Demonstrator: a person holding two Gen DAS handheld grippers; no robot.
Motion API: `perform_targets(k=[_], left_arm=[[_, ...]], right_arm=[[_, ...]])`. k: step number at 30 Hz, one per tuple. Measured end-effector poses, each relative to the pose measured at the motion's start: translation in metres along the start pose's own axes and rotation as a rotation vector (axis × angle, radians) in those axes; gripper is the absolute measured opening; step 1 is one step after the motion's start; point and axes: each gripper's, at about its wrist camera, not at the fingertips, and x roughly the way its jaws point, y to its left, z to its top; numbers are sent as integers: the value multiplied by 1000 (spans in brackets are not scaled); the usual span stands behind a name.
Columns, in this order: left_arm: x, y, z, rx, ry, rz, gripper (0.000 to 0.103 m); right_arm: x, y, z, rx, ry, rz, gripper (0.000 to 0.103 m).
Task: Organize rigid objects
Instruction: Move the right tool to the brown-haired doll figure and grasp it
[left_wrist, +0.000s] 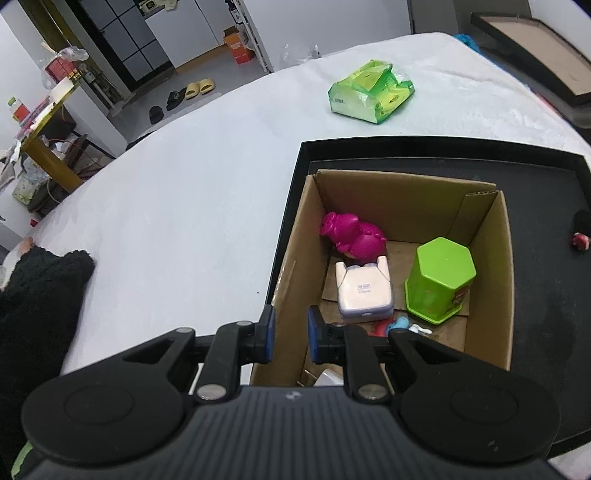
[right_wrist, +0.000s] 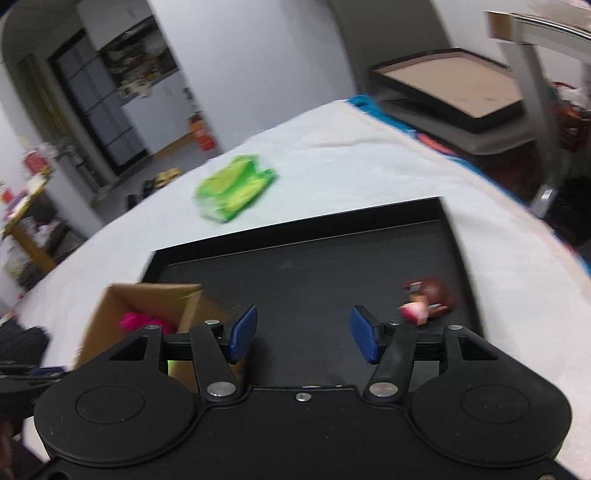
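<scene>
An open cardboard box stands in the left part of a black tray on a white-covered table. Inside it are a magenta toy animal, a white and lilac case, a green hexagonal container and small bits near the front. My left gripper is shut on the box's near left wall, one finger outside and one inside. My right gripper is open over the bare tray, with nothing between its fingers. A small brown figurine lies on the tray to its right, and the box to its left.
A green plastic packet lies on the table beyond the tray. A second black tray sits past the table's far right edge. A black fuzzy sleeve rests at the left. Room furniture and shoes lie beyond the table.
</scene>
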Motion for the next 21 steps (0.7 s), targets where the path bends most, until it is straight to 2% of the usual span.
perform_targets(k=[5, 14, 21], left_arm=[[5, -11, 7, 36, -6, 44, 17], [13, -13, 20, 33, 4, 78, 17], [23, -1, 18, 0, 19, 70, 18]], right_arm=[[17, -16, 1, -32, -12, -101, 67], [41, -44, 1, -13, 11, -152, 74], [57, -60, 1, 43, 43, -141, 74]])
